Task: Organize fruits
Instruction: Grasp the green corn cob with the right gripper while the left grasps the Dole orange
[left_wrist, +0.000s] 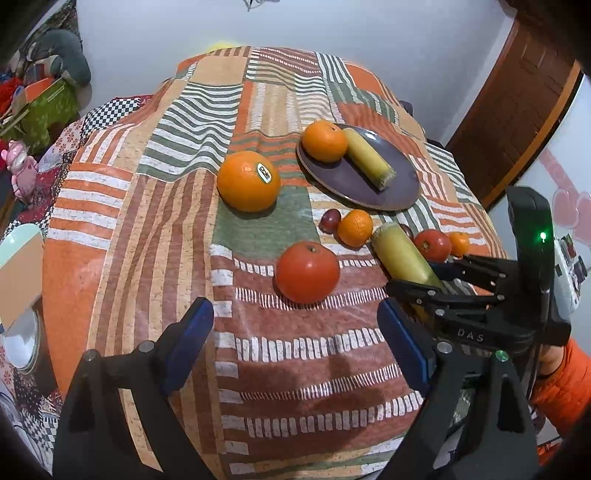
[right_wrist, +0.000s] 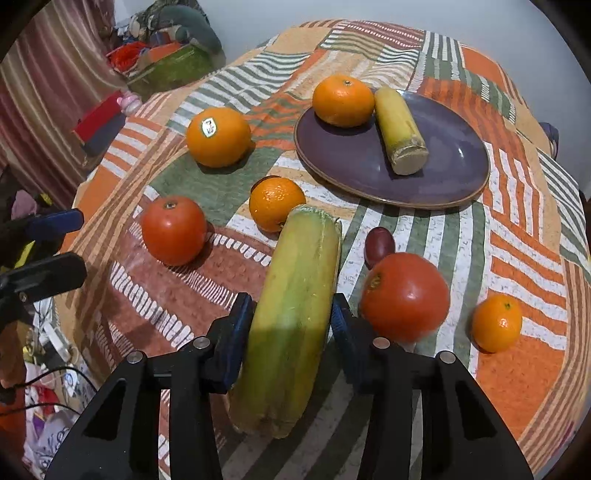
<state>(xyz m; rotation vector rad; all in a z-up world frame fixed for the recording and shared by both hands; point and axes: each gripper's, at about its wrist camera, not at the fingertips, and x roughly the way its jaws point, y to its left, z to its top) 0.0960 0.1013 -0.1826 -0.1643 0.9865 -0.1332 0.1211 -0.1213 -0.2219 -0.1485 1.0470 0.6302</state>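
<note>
My right gripper (right_wrist: 291, 317) is shut on a long yellow-green fruit piece (right_wrist: 295, 295), also seen in the left wrist view (left_wrist: 402, 258). A purple plate (right_wrist: 454, 173) holds an orange (right_wrist: 343, 99) and a second yellow-green piece (right_wrist: 400, 129). On the cloth lie a large stickered orange (right_wrist: 218, 136), a small orange (right_wrist: 275, 203), two tomatoes (right_wrist: 173, 229) (right_wrist: 404, 295), a dark plum (right_wrist: 378, 245) and a small orange (right_wrist: 496, 323) at right. My left gripper (left_wrist: 295, 325) is open and empty, just in front of a tomato (left_wrist: 307, 271).
The table wears a striped patchwork cloth (left_wrist: 258, 92). A white wall (left_wrist: 332, 22) stands behind it. Clutter and a green box (right_wrist: 173, 66) lie on the floor to the left. A wooden door (left_wrist: 517, 110) is at the right.
</note>
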